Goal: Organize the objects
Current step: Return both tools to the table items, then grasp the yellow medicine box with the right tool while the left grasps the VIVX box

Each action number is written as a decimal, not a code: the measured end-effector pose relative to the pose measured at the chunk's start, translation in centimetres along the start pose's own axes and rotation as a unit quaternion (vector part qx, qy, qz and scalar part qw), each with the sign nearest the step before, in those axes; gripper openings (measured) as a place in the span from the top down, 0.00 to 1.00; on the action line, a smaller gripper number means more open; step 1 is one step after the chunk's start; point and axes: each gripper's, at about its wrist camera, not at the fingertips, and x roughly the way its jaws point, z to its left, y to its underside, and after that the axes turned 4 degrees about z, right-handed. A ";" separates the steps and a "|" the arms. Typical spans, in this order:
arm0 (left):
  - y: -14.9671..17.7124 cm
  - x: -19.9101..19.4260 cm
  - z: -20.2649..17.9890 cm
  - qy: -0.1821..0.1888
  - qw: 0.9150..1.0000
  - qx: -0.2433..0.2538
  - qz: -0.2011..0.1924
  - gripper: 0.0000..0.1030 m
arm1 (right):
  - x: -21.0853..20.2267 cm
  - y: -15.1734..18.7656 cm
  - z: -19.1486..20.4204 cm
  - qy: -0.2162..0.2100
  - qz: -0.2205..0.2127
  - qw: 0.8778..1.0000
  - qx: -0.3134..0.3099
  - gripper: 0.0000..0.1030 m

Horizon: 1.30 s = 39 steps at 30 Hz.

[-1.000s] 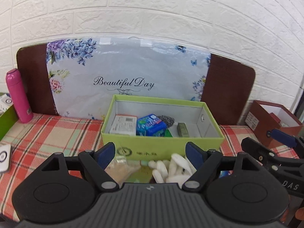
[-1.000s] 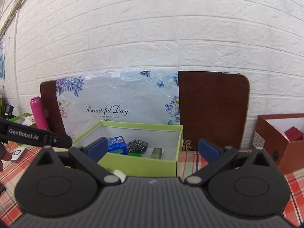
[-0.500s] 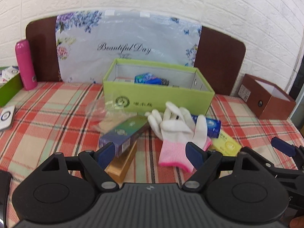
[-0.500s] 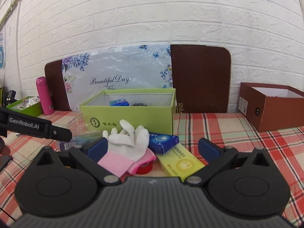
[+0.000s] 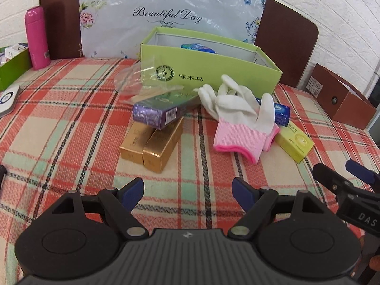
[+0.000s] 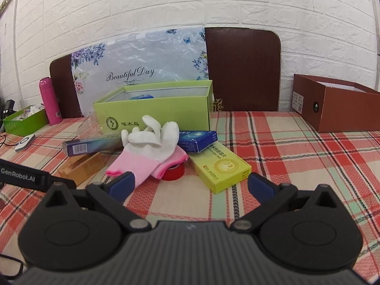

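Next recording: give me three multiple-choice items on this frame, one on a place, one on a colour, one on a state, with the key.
1. Where does the purple box lie?
A. inside the green box
B. on top of the gold boxes
C. under the yellow box

2. What colour are the cuffs of the gloves?
A. pink
B. blue
C. black

3. How does the left gripper stand?
A. shut on a glove
B. shut on a gold box
C. open, holding nothing

Key: B, its near end rests across the gold boxes; A, pink knit bands below white fingers; C, jaws wide apart over bare tablecloth.
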 end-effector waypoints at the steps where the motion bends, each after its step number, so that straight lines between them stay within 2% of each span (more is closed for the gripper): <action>1: 0.1 0.0 0.1 0.000 1.000 0.003 0.000 0.18 | 0.3 0.2 -0.1 -0.002 0.004 1.000 -0.003 0.00; 11: -0.7 -0.3 2.2 -0.001 1.000 0.002 -0.018 0.18 | 5.5 0.2 -2.1 0.012 0.038 0.998 -0.048 0.00; 17: -2.7 0.4 2.6 -0.005 0.999 0.026 -0.018 0.18 | 9.2 -0.9 -3.3 0.022 0.061 0.996 -0.068 0.00; 24: -5.0 1.4 3.5 -0.005 0.998 0.048 -0.036 0.18 | 12.1 -1.5 -4.6 0.000 0.093 0.994 -0.051 0.01; 25: -5.4 1.7 3.7 0.001 0.998 0.049 -0.033 0.18 | 12.3 -1.6 -4.8 -0.004 0.097 0.994 -0.046 0.04; 26: -5.8 2.0 3.8 0.004 0.998 0.051 -0.031 0.18 | 12.2 -1.6 -4.8 -0.006 0.100 0.994 -0.044 0.18; 27: -6.2 2.4 3.7 0.002 0.998 0.052 -0.029 0.18 | 12.0 -1.6 -4.7 -0.004 0.099 0.994 -0.044 0.26; 33: -8.0 5.1 3.3 -0.013 0.997 0.070 -0.013 0.18 | 8.6 -0.5 -2.7 0.007 0.114 0.992 -0.047 0.35; 35: -8.2 5.6 3.4 -0.006 0.997 0.071 -0.004 0.34 | 7.1 0.3 -2.0 0.017 0.124 0.992 -0.033 0.35; 36: -8.2 5.7 3.5 0.004 0.998 0.068 0.003 0.50 | 6.3 0.7 -1.7 0.022 0.128 0.991 -0.023 0.36; 39: -7.7 5.2 3.7 0.026 0.998 0.048 0.009 0.57 | 3.7 1.7 -0.8 0.017 0.126 0.992 -0.001 0.36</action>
